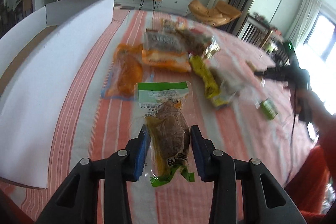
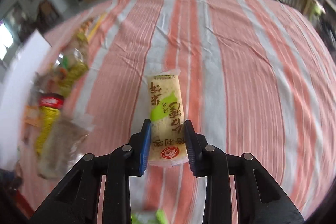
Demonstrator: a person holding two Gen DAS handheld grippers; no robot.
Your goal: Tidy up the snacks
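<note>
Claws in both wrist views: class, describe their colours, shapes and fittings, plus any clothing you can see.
Left claw and right claw: black angular plastic linkages with round silver pins, flat fingers faced with blue ribbed pads. A red-orange sleeve shows at the left view's edge.

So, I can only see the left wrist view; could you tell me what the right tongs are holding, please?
Observer: The right tongs are shut on a cream rice cracker packet with a green splash.
Operator: Is it lying flat on the cloth?
Observer: Cannot tell; it points away over the striped cloth.
Operator: Anything near it?
Observer: A blurred snack pile sits off to its left.
</note>
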